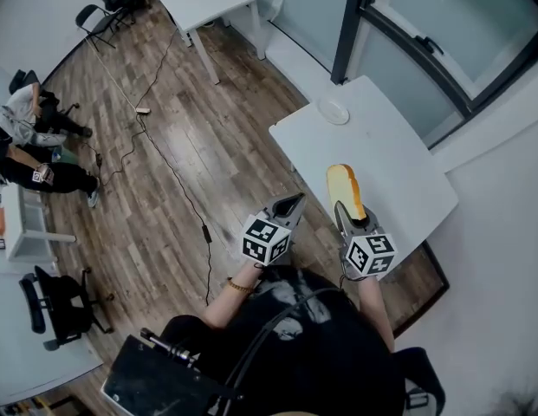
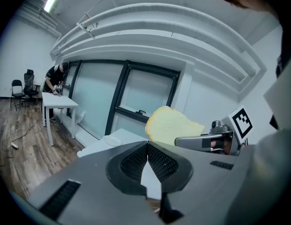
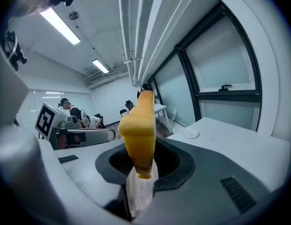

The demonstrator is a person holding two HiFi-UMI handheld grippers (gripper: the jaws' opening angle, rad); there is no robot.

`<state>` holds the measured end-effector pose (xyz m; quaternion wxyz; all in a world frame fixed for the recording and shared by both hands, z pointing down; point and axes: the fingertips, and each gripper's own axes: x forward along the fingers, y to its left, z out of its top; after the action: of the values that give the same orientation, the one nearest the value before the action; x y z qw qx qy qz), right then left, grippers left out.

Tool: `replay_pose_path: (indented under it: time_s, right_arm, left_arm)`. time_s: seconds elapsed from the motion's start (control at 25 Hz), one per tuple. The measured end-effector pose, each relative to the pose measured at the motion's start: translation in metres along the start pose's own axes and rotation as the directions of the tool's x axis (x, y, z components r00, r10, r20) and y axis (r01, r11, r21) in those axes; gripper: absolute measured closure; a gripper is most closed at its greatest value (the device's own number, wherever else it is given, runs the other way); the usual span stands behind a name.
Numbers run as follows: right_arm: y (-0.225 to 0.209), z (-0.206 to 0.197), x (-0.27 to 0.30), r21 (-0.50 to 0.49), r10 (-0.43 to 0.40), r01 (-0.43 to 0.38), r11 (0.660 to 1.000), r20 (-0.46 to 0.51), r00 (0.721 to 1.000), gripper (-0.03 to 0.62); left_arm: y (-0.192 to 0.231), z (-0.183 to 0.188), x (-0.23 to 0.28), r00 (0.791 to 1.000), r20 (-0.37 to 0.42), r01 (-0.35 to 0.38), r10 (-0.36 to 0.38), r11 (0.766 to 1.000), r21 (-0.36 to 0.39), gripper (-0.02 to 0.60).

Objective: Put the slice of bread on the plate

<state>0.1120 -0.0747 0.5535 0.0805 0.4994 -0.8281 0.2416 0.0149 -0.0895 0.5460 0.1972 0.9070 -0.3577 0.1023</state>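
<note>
My right gripper (image 1: 346, 204) is shut on the slice of bread (image 1: 345, 189), which stands on edge above the near edge of the white table (image 1: 390, 159). In the right gripper view the bread (image 3: 138, 130) rises upright from between the jaws. The small white plate (image 1: 333, 111) sits at the table's far corner, and shows as a pale disc in the right gripper view (image 3: 189, 133) and the left gripper view (image 2: 112, 140). My left gripper (image 1: 290, 204) hovers left of the table over the wood floor, its jaws shut with nothing in them. From its view the bread (image 2: 171, 124) shows to the right.
A window wall (image 1: 442, 50) runs behind the table. A second white table (image 1: 208, 3) stands further back, with cables (image 1: 165, 159) across the wood floor. A seated person (image 1: 30, 137) and office chairs (image 1: 56, 306) are at the left.
</note>
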Motion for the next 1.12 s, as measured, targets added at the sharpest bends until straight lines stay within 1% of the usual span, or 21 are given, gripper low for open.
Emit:
replay_pose_path:
  time_s: [0.16,0.28,0.4,0.52,0.64,0.76,0.84,0.96,1.12]
  right_arm:
    - [-0.011,0.019,0.039,-0.013,-0.043,0.043,0.999,-0.006,0.999,0.499]
    - [-0.018,0.024,0.057,-0.001,-0.068,0.068,0.998,-0.017,0.998,0.499]
    - [-0.032,0.025,0.074,0.018,-0.076,0.077,0.997,-0.048,0.996,0.499]
    - [-0.049,0.024,0.096,0.032,-0.064,0.067,0.997,-0.080,0.995,0.499]
    - [-0.079,0.030,0.131,0.013,-0.049,0.051,0.999,-0.098,0.994,0.499]
    - [-0.110,0.034,0.168,-0.047,-0.051,0.045,0.998,-0.133,0.990,0.499]
    - [-0.130,0.033,0.190,-0.091,-0.059,0.044,0.995,-0.170,0.984,0.499]
    - [-0.163,0.029,0.225,-0.156,-0.074,0.038,0.987,-0.231,0.970,0.499]
    - [-0.207,0.016,0.270,-0.224,-0.111,0.046,0.974,-0.290,0.951,0.499]
  left_arm:
    - [0.036,0.007,0.025,0.997,-0.037,0.061,-0.061,0.998,-0.008,0.575]
    - [0.057,0.009,0.048,0.992,-0.070,0.108,-0.109,0.994,-0.010,0.575]
    - [0.074,0.015,0.071,0.988,-0.088,0.127,-0.127,0.992,-0.007,0.575]
    - [0.095,0.019,0.086,0.990,-0.099,0.103,-0.104,0.995,-0.011,0.575]
    - [0.117,0.018,0.112,0.986,-0.137,0.094,-0.098,0.995,-0.035,0.575]
    - [0.141,0.013,0.143,0.980,-0.184,0.077,-0.080,0.997,-0.027,0.575]
    - [0.157,0.016,0.162,0.979,-0.190,0.072,-0.075,0.997,-0.026,0.575]
    - [0.181,0.021,0.196,0.981,-0.183,0.061,-0.071,0.996,-0.061,0.575]
    - [0.208,0.017,0.241,0.977,-0.202,0.045,-0.063,0.995,-0.093,0.575]
